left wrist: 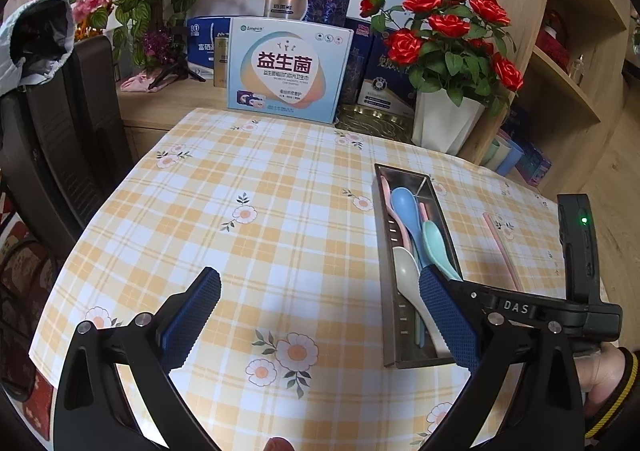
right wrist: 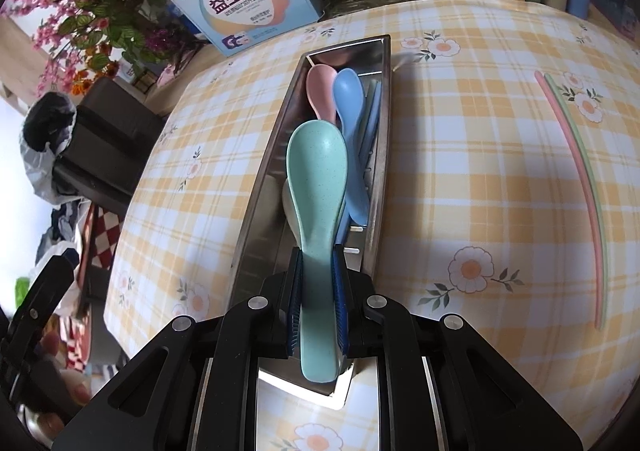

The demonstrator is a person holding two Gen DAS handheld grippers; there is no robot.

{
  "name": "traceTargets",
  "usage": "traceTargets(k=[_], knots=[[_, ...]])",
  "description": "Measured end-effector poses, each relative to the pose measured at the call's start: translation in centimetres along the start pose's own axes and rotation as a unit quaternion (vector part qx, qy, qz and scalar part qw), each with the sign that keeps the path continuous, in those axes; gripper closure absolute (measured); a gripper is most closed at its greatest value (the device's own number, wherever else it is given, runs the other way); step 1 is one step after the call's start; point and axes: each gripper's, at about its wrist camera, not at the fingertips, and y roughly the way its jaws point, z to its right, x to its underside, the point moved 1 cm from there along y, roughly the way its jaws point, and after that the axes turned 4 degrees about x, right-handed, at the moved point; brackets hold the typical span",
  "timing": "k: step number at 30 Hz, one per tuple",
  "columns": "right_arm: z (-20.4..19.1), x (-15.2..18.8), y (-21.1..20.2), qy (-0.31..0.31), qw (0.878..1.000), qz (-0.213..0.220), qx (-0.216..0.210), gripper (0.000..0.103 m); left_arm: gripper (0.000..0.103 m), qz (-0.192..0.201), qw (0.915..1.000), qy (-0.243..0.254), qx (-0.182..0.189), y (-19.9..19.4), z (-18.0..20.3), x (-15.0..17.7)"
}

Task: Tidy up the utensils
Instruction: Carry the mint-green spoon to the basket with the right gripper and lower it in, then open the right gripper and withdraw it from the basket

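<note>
A: Why is the right gripper (right wrist: pixel 318 303) so low over the steel tray (right wrist: pixel 272 171)?

B: It is clamped on the handle of the mint spoon (right wrist: pixel 318 179), whose bowl points toward the far end, lined up with the tray's length. Held that way, I judge, the spoon can go in flat alongside the others.

A: Is it already resting inside?

B: I cannot tell. It lies over the cream spoon (left wrist: pixel 408 271) and just beside the blue spoon (right wrist: pixel 350 107); the pink spoon (right wrist: pixel 322 85) sits farther along. All lie lengthwise, since the tray is narrow.

A: And the left gripper (left wrist: pixel 320 315)?

B: Spread wide, holding nothing, hovering over the checked cloth on the bench (left wrist: pixel 240 191) to the left of the tray. Probably just waiting out of the way.

A: Anything left outside?

B: Two thin sticks, pink and green, likely chopsticks (right wrist: pixel 576 171), lie side by side on the cloth, well apart to the right of the tray. They seem the next job, and being so slim and flat they may be awkward to pinch.
</note>
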Motion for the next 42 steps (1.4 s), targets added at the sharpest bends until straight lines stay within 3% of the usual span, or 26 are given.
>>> traceTargets(k=[14,23,25,27,31,34,40,42], knots=[[-0.6,-0.2,-0.6,-0.021,1.000,0.016,-0.014,0.087,0.006,-0.008,0.9999,0.009,0.004,-0.1,1.3,0.3],[0.2,0.2,-4.7,-0.063,0.993,0.100,0.014,0.086,0.006,-0.012,0.9999,0.009,0.000,0.0,2.0,0.2],[0.8,0.3,-5.6,-0.066,0.991,0.116,0.022,0.083,0.006,-0.012,0.9999,0.012,0.001,0.1,2.5,0.2],[1.9,0.3,-6.8,-0.063,0.988,0.138,0.029,0.071,0.006,-0.013,0.9998,0.016,0.004,0.2,3.3,0.1],[4.4,0.4,-9.2,-0.053,0.982,0.176,0.038,0.065,0.006,-0.009,0.9995,0.028,0.008,0.5,5.1,0.0],[6.3,0.6,-10.7,-0.043,0.978,0.199,0.045,0.054,0.006,-0.013,0.9990,0.037,0.019,1.0,6.6,-0.2],[10.9,1.1,-12.7,-0.024,0.971,0.226,0.072,0.040,0.020,-0.031,0.9971,0.059,0.036,2.9,10.5,-0.7],[12.2,1.4,-13.2,-0.013,0.969,0.233,0.083,0.030,0.024,-0.037,0.9964,0.063,0.043,3.7,12.0,-0.9]])
